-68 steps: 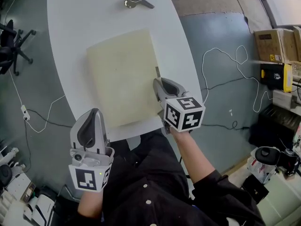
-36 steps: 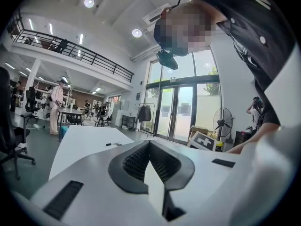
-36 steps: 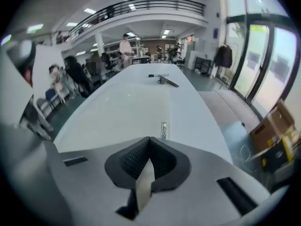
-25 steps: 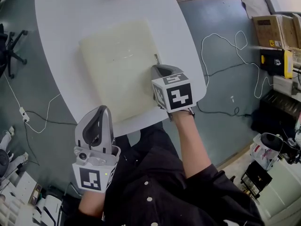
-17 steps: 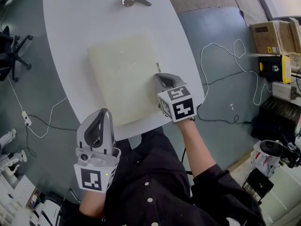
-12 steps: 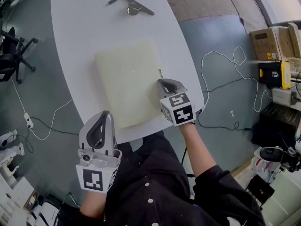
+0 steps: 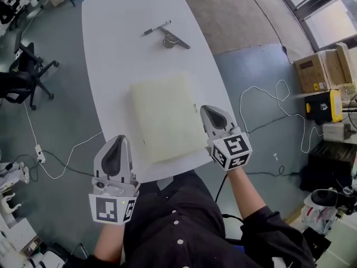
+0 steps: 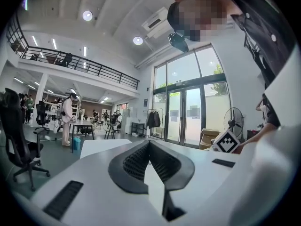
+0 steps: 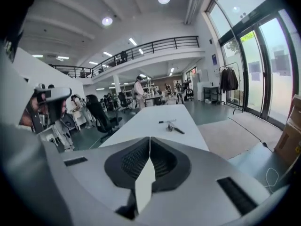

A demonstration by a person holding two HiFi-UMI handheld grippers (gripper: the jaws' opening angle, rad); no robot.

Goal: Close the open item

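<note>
Right gripper (image 7: 206,109) has come up off the cream folder (image 7: 164,116): 1 s ago its tip sat low at the folder's right edge, now it hangs beside that edge w/ nothing in it. Left gripper (image 7: 119,139) has lifted a little too, still off the near-left side of the table (image 7: 117,49). Folder hasn't shifted.

Head view: the folder lies flat on the near half of the white oval table, long side running away from the person and slightly skewed. It's a plain pale-cream rectangle, shut, cover down w/ no gap showing, and a small dark tab (image 7: 195,108) on its right edge. Can't tell if it's a folder or a slim case. Further up the table, well apart from it, are a pen (image 7: 156,28) and a metal clip-like tool (image 7: 175,39), just beside each other. An office chair (image 7: 33,74) stands on the floor to the left, and a white cable (image 7: 262,94) loops on the floor to the right.

Left gripper view: the left gripper (image 8: 149,142) has its tips pressed together w/ nothing between them, pointing about level across the room. The right gripper's marker cube (image 8: 227,141) shows at the right.

Right gripper view: the right gripper (image 9: 149,139) is closed tip to tip and empty. Beyond it the table (image 9: 155,121) runs away, w/ pen (image 9: 165,121) and clip tool (image 9: 176,128) on it. The folder isn't in this view.
</note>
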